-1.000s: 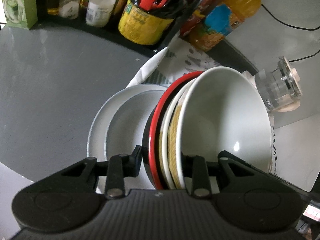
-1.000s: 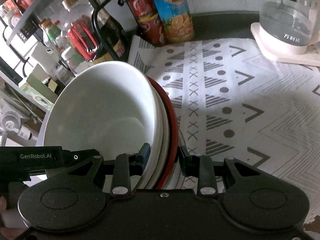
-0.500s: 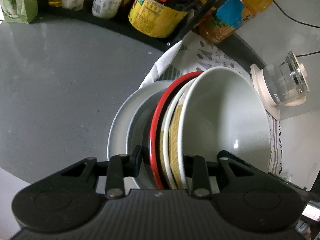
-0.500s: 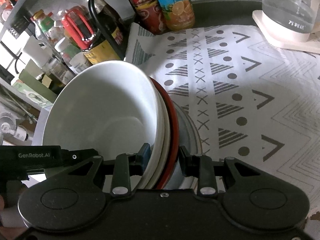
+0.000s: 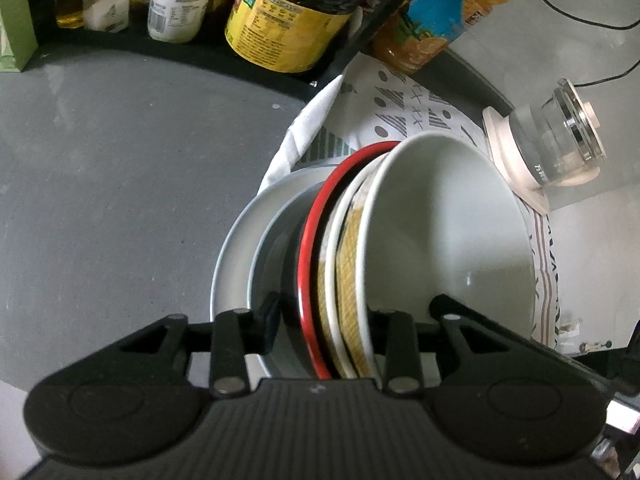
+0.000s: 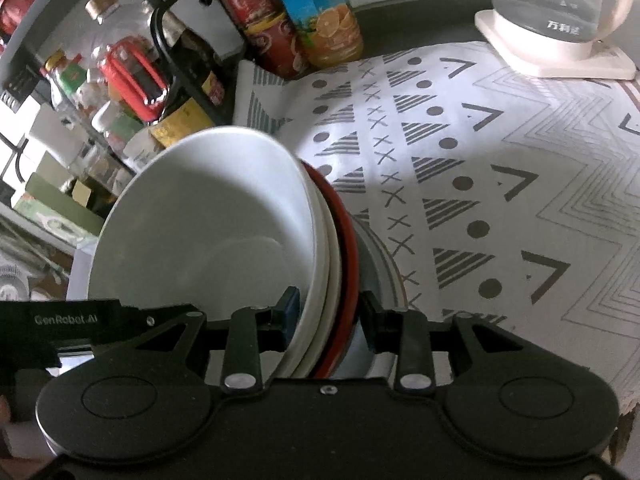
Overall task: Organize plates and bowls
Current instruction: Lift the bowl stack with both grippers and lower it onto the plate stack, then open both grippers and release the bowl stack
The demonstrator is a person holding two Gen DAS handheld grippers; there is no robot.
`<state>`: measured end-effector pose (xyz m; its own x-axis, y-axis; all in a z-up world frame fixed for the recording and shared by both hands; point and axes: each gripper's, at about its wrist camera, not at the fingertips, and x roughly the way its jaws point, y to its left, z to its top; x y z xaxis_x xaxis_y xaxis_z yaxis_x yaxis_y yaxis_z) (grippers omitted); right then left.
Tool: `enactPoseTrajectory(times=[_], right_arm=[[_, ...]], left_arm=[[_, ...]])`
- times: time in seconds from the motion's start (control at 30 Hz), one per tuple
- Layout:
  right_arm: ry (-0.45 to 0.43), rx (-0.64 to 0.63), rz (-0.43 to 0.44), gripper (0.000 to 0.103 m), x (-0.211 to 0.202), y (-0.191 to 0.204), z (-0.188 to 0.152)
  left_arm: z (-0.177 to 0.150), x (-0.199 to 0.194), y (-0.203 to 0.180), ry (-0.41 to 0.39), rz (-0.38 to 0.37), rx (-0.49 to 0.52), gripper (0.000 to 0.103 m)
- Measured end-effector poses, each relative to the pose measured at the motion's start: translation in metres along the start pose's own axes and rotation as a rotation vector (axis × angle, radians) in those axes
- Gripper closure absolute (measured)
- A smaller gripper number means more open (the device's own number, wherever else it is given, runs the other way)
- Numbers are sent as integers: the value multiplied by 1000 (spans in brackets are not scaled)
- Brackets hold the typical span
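Observation:
A nested stack of bowls [image 5: 440, 232] is held between both grippers: a white bowl on top, a yellow-patterned one under it, and a red-rimmed black bowl [image 5: 310, 248] outermost. My left gripper [image 5: 324, 322] is shut on the stack's rim. My right gripper [image 6: 326, 320] is shut on the opposite rim of the stack [image 6: 208, 220]. Just under the stack lie white plates [image 5: 236, 264], partly on the patterned cloth [image 6: 480, 180]; a grey plate edge [image 6: 380, 264] shows in the right wrist view.
A dark rack at the back holds sauce bottles [image 5: 280, 28] and jars. An orange juice bottle [image 6: 320, 12] and a red bottle stand by it. A glass kettle [image 6: 560, 12] on a white base sits at the far right. Grey countertop [image 5: 100, 180] lies left.
Both grippers have carried the bowl stack over and down toward the white plates. The plates now sit directly beneath the stack and look larger. Both grips are unchanged.

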<state>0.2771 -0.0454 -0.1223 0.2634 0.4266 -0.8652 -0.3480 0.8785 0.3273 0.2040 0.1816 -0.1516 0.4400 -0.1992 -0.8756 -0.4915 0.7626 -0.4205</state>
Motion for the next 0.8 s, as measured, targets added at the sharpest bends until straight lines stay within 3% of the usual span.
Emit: enactPoseTrajectory(times=[0.1,0.2,0.37,0.53,0.63,0.8], right_arm=[[-35,-1,1,49,-8,2,1],[-71,-2,0,42,-18,4,2],[-127,-10,4,23,-37,4,-2],[-235,-13,0,8,-74,-4,-17],[-314,6,-12,1,-102,-16,-32],[-388,58,-17,0,-143,-32,-61]], left_arm=[[1,-3,0,-7,11,7,64],[-1,-12,0,-29,22,9,57],[-5,-31,-5,-102,61,38,35],[-22,-52,-8,-173,96,37,29],[-39,-68,-13,-208,99,37,28],[-70,-95,-26,-233,98,69,24]])
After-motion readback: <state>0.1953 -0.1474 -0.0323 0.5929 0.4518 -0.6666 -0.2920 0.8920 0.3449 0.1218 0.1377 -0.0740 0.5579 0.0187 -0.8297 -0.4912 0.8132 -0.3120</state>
